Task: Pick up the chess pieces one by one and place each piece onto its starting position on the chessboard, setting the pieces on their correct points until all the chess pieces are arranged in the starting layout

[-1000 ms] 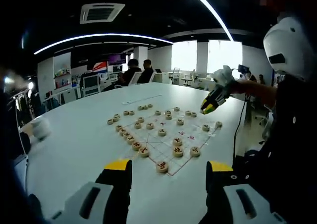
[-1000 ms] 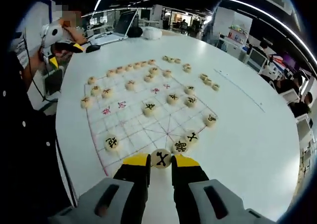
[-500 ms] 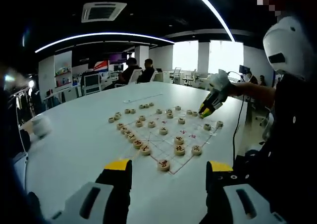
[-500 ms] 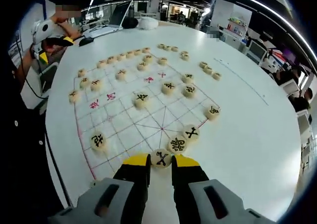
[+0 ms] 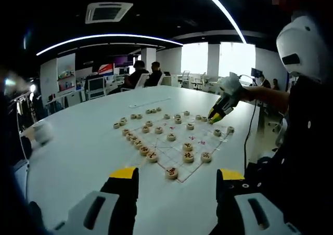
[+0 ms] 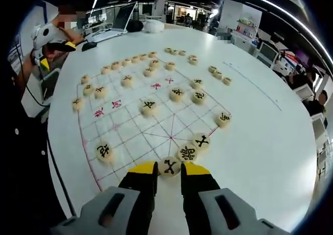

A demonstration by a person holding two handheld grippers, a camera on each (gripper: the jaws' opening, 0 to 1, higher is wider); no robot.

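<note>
Clamped between my right gripper's [image 6: 169,168] yellow-tipped jaws was a round piece [image 6: 169,166] with a black character, held at the near edge of the chessboard [image 6: 136,121], just beside a second black-marked piece [image 6: 188,153] and a third [image 6: 201,140] along that edge. From this view I could read the layout: a lone black piece [image 6: 104,151] sat near the board's near-left corner, several pieces stood on inner points, and a curved row [image 6: 127,62] lined the far side. A loose cluster [image 6: 219,75] lay off the board on the white table [image 6: 265,141], which spread bare toward its right rim. At far left a person's hand held the left gripper [image 6: 61,47] above the table edge.

My left gripper [image 5: 177,180] stood with its jaws wide apart and nothing between them, raised over the table [image 5: 78,157] short of the board [image 5: 171,146]. Its view showed what the other could not: the right gripper [image 5: 218,113] from outside, tipped down over the board's far right edge. I could not make out the held piece from there. A red-marked piece [image 5: 171,172] sat nearest the left jaws, with open tabletop on its left. People sat at desks [image 5: 145,74] beyond.
</note>
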